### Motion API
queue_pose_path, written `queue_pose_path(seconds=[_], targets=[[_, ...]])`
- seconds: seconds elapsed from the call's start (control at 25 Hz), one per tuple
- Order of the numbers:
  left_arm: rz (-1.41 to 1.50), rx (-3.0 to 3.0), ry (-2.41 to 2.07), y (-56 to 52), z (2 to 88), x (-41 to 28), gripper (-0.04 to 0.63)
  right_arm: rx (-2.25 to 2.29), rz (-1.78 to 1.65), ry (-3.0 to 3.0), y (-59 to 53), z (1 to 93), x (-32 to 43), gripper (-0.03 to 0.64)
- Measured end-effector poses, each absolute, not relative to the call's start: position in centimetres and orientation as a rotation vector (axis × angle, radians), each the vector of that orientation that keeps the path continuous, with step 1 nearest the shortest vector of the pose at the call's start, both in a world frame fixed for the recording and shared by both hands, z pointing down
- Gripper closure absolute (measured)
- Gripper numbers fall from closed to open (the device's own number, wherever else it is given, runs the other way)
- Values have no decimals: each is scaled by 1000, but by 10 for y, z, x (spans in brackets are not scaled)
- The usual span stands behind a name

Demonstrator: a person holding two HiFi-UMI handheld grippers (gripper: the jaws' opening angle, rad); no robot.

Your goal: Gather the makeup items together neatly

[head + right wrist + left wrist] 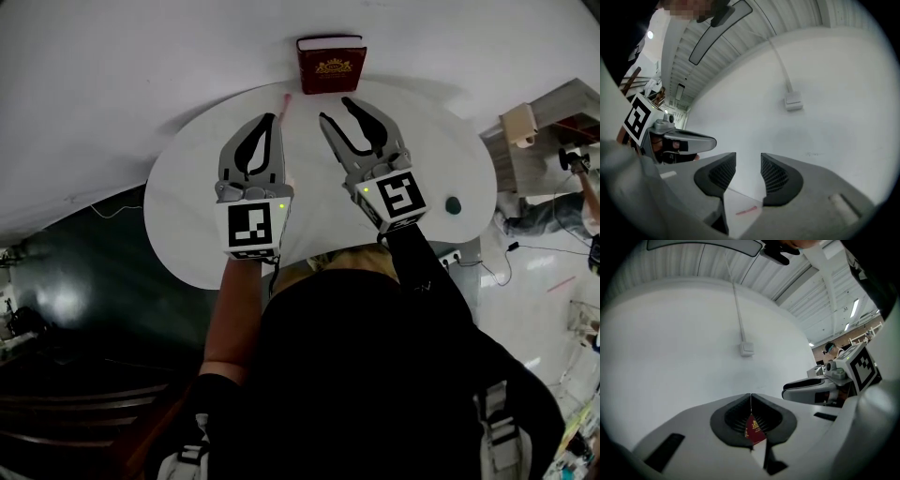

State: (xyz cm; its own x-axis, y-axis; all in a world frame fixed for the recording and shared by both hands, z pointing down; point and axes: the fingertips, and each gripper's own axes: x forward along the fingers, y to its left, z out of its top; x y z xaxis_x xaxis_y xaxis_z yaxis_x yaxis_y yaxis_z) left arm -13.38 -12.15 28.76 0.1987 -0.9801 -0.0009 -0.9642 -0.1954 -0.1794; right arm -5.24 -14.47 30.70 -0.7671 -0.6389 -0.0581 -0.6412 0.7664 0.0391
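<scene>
Over at the far edge of the tabletop sits a dark red box with a gold emblem on its front. A thin pink stick, some kind of makeup pencil as far as I can tell, lies flat on the white surface a bit nearer and to the left of the box, apart from it. Both grippers hang above the middle of the tabletop, pointing toward that far edge.

The left gripper has its jaws pressed together with nothing clamped. In its own view you just catch the red box through the gap lower down behind the pads. The right gripper has its jaws spread apart and empty, and in its own view the pink stick shows on the table below the gap, not touched by either pad.

Near the right edge there's also a small dark green thing, too small to identify.
</scene>
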Motion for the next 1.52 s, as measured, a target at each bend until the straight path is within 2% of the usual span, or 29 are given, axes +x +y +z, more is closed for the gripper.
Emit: queue_pose_path(seconds=[0.32, 0.52, 0.76, 1.04, 1.32, 1.52], targets=[[-58, -2473, 1688, -154, 280, -25, 588, -1228, 36, 2859, -166, 315, 52, 459], [-136, -2591, 1535, -175, 298, 56, 588, -1383, 53, 2807, -180, 323, 134, 459], [6, -2707, 1299, -190, 298, 157, 588, -1596, 37, 2706, -187, 338, 233, 459], [-21, -2792, 1126, -197, 314, 240, 588, -1819, -12, 2583, -176, 351, 327, 459], [-29, -2845, 1020, -189, 319, 280, 588, -1913, -29, 2559, -164, 363, 359, 459], [-32, -2848, 1041, -187, 313, 287, 588, -1924, -204, 2722, -165, 408, 358, 459]])
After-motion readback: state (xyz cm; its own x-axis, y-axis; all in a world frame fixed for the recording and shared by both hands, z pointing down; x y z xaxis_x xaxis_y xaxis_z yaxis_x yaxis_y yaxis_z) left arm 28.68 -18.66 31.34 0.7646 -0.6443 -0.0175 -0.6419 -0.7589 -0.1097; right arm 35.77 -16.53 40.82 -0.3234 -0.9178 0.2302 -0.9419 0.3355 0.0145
